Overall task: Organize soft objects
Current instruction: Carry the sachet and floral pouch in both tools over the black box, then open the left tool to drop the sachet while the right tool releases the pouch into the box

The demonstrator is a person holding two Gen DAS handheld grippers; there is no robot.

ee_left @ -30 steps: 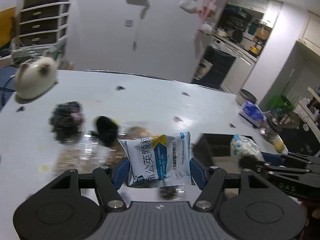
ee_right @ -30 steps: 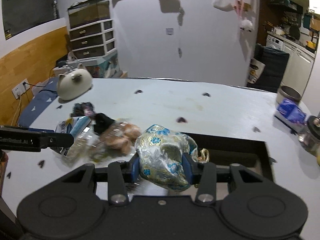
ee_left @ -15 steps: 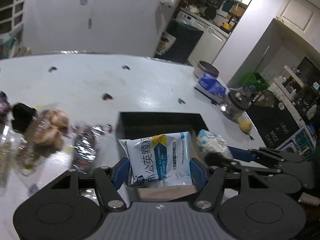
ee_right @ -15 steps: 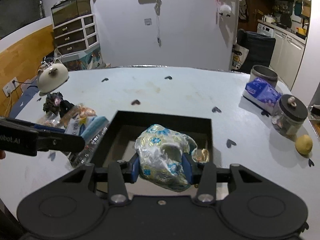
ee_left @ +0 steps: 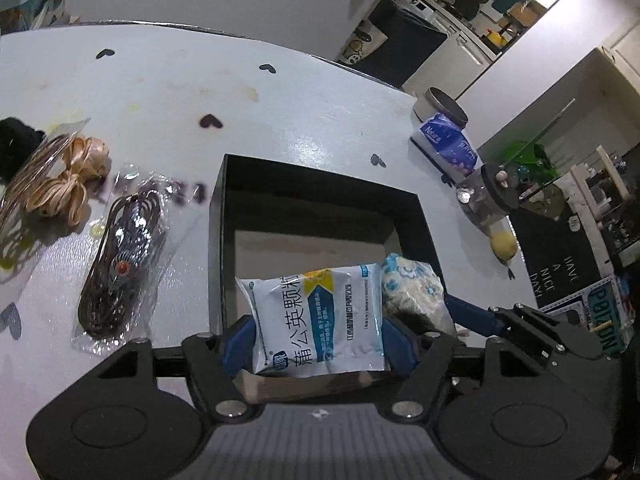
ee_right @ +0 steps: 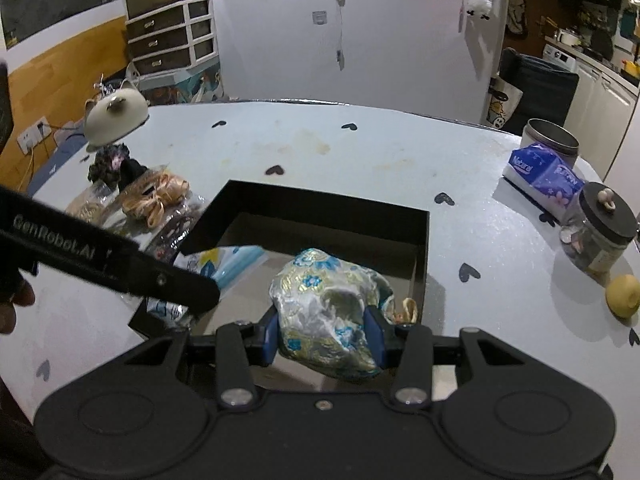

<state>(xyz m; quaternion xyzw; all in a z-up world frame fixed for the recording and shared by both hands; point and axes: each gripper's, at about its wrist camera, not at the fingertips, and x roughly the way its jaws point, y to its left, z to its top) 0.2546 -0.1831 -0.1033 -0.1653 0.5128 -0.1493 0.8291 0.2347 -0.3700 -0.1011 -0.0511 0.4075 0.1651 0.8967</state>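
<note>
My left gripper (ee_left: 318,340) hangs over the near left part of the black open box (ee_left: 218,240). A white and blue printed packet (ee_left: 316,320) stands upright between its blue pads. The jaws are opening, and the pads still touch the packet's side edges. My right gripper (ee_right: 325,336) is shut on a silver and blue brocade pouch (ee_right: 328,304), held low over the box (ee_right: 320,208) near its front right. The pouch (ee_left: 412,292) also shows just right of the packet in the left wrist view. The packet (ee_right: 224,264) peeks out under the left gripper's arm in the right wrist view.
On the white table left of the box lie clear bags of ribbon bows (ee_left: 76,184) and a dark coil (ee_left: 120,264). A dark scrunchie (ee_right: 108,162) and a white plush (ee_right: 114,118) sit further back. A tissue pack (ee_right: 544,176), jar (ee_right: 600,236), tin (ee_right: 552,140) and lemon (ee_right: 622,296) stand right.
Both grippers swung right from the pile of bags to above the black box and sank lower. The left jaws have spread slightly around the packet.
</note>
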